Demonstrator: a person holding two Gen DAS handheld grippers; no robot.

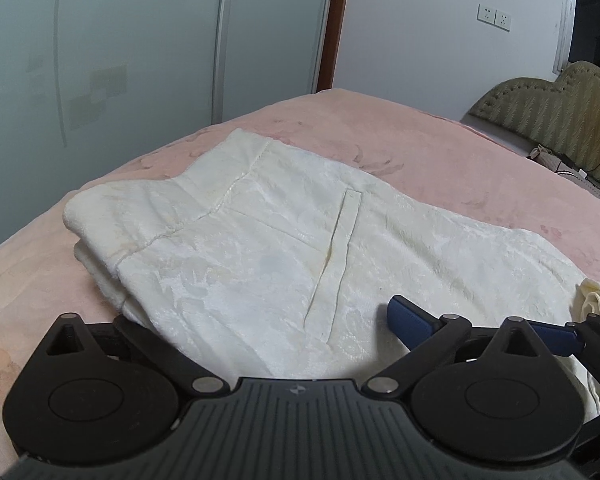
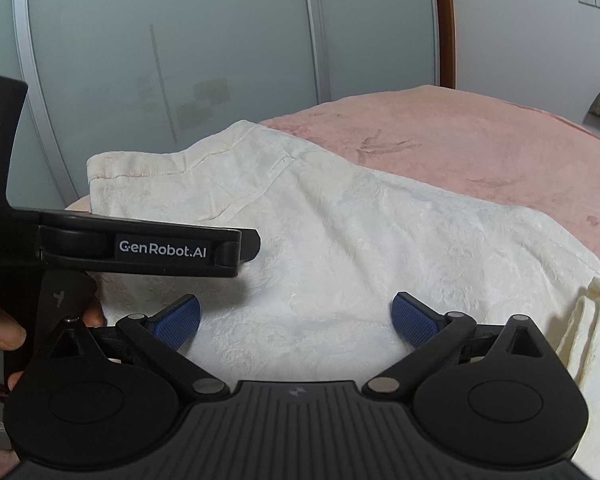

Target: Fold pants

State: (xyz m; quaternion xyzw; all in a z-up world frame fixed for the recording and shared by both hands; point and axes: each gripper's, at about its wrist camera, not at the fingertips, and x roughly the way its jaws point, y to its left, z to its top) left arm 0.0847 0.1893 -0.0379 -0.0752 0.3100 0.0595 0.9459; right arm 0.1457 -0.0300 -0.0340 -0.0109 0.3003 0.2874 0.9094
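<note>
Cream white pants lie folded in layers on a pink bed, waistband at the far left, back pocket slit facing up. They also show in the right wrist view. My left gripper is open above the near edge of the pants; only its right blue pad shows. My right gripper is open and empty just over the pants, blue pads wide apart. The left gripper's black body crosses the left of the right wrist view.
A rolled cream hem lies at the right. A frosted sliding wardrobe stands behind the bed. A padded headboard and cables are at the far right. The bed edge drops off on the left.
</note>
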